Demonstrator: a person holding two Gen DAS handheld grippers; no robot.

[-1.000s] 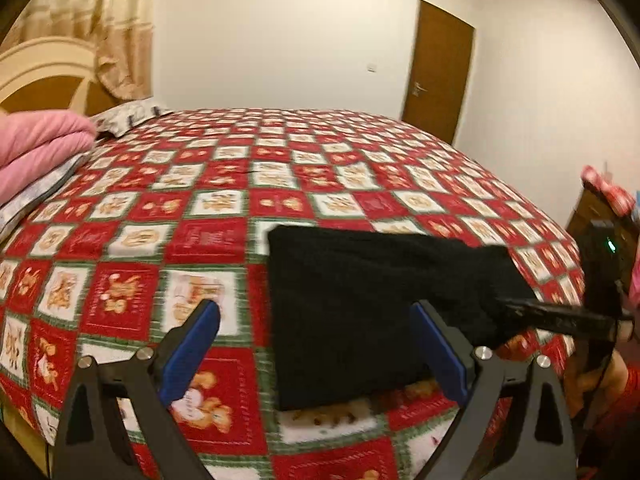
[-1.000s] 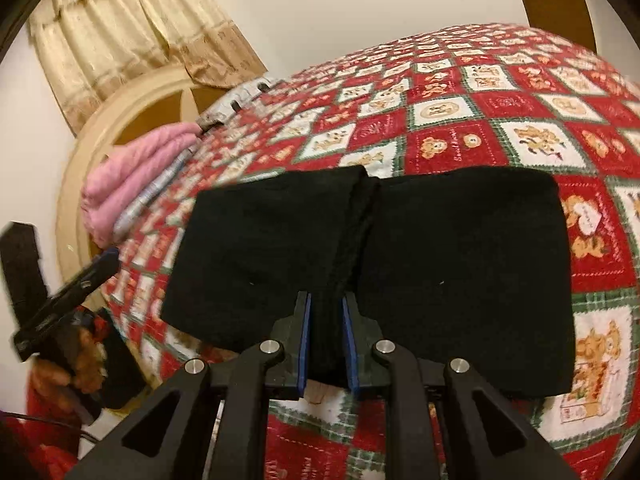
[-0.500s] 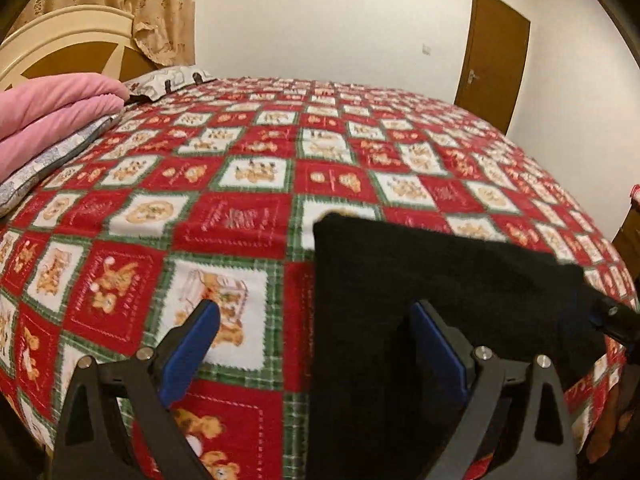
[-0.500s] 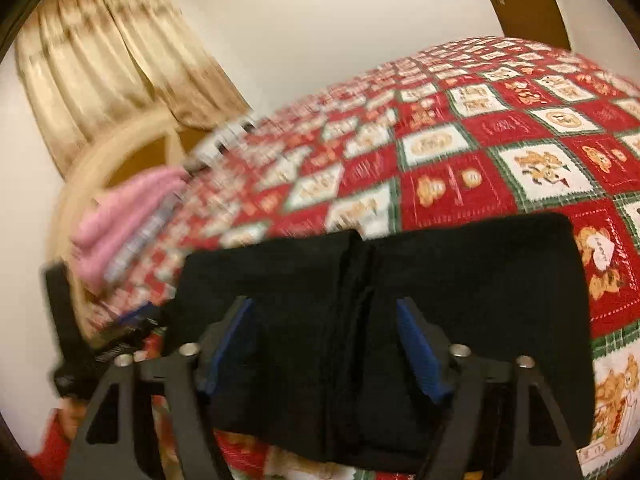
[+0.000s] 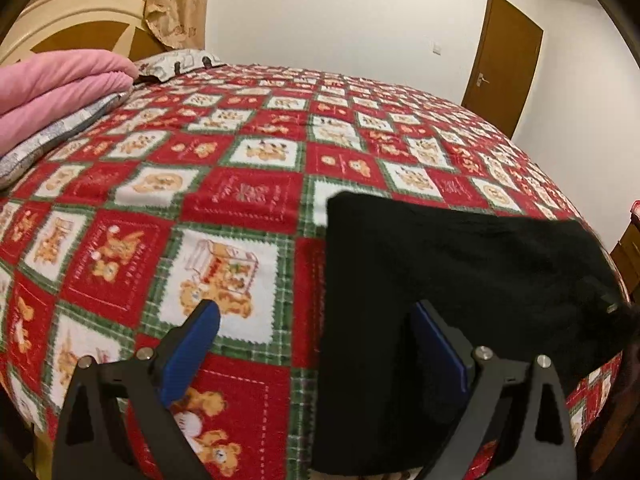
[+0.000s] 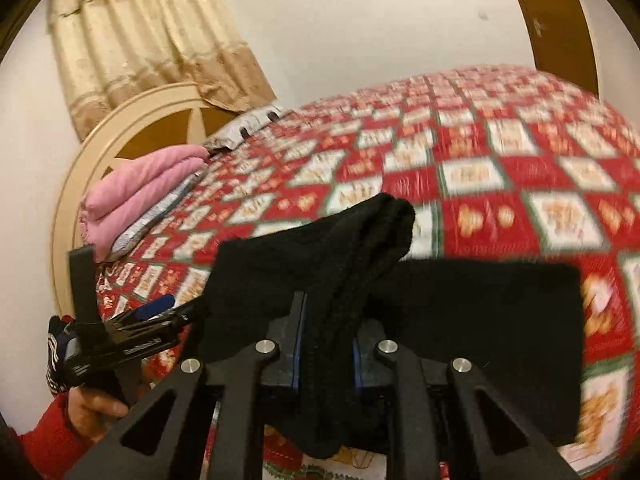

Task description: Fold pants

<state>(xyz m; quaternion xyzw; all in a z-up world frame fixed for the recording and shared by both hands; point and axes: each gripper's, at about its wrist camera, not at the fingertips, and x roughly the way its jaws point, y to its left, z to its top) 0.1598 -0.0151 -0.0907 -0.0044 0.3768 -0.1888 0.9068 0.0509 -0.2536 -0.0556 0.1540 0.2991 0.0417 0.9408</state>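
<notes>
The black pants (image 5: pixel 460 288) lie folded on the red patchwork bedspread (image 5: pixel 240 200) near its front edge. My left gripper (image 5: pixel 316 344) is open, its jaws straddling the pants' left edge just above the bed. In the right wrist view my right gripper (image 6: pixel 326 344) is shut on a bunched fold of the black pants (image 6: pixel 360 248) and lifts it off the bed into a raised hump. The rest of the pants lies flat to the right. The left gripper (image 6: pixel 152 312) shows at the left of that view, held by a hand.
Folded pink blankets (image 5: pixel 60 88) and a grey pillow (image 5: pixel 52 136) sit at the headboard (image 6: pixel 132 132) side. A curtain (image 6: pixel 140 40) hangs behind. A brown door (image 5: pixel 504 60) stands at the far wall. A wooden cabinet (image 5: pixel 630 252) is right of the bed.
My right gripper opened half a second ago, then shut again on the pants' middle fold and lifted it. My left gripper stayed open and moved closer to the pants' left edge.
</notes>
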